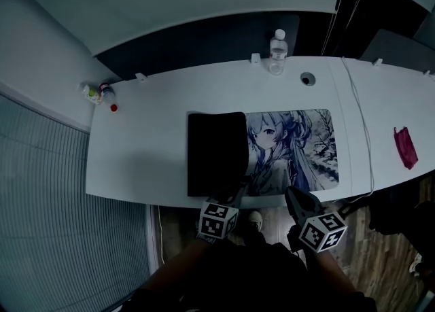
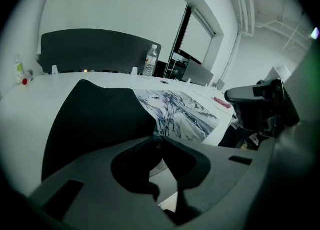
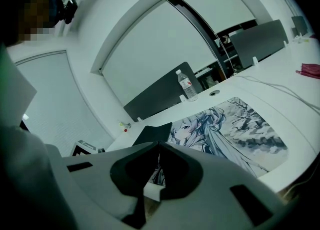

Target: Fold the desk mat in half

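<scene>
White desk (image 1: 136, 161) carries the desk mat (image 1: 292, 154), its black flap (image 1: 216, 154) turned over the print just ahead of the left gripper (image 2: 159, 138). Its fingers are pinched nearly together on the flap's near corner, apparently to draw it further across. Alongside, the right gripper (image 3: 157, 146) is closed, empty, above the mat's near edge.

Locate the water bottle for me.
Head view: the water bottle stands at the desk's far edge, beyond the desk mat, just left of the round cable hole.
</scene>
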Motion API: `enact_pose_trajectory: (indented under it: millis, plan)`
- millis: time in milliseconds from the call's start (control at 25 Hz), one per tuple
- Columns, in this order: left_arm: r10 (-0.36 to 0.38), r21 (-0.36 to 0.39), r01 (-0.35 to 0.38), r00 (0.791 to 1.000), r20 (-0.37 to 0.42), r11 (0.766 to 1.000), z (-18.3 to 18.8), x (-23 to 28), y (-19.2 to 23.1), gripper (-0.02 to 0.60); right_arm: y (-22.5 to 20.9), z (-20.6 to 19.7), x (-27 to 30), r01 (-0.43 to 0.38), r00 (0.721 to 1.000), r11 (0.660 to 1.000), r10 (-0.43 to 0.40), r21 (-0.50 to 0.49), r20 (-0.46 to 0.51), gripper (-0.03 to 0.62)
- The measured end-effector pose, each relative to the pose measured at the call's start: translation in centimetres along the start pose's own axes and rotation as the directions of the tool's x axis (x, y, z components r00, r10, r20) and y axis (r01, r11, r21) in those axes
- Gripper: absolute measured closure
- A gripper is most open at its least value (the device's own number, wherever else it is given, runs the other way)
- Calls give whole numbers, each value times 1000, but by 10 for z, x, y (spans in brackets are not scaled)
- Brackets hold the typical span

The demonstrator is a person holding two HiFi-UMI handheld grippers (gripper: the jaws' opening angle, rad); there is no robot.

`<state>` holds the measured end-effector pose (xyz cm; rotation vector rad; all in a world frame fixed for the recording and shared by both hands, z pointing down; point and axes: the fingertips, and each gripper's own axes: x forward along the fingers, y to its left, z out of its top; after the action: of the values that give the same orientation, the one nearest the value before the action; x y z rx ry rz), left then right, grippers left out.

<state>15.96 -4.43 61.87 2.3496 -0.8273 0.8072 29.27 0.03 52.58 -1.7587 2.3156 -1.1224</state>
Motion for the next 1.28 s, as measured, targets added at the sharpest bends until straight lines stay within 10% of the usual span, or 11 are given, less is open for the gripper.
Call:
enact_pose_trajectory:
  millis: [680,1280]
  plan:
    - [9,-79,3,989,146,997,14,-97,25,575,74,-8,41,-113,993,989,109,-92,-49,569]
    - [-143,6,145,966,216,989,14,-194,60,575,165,-52,38,-7,1000,997,9,-82,21,569]
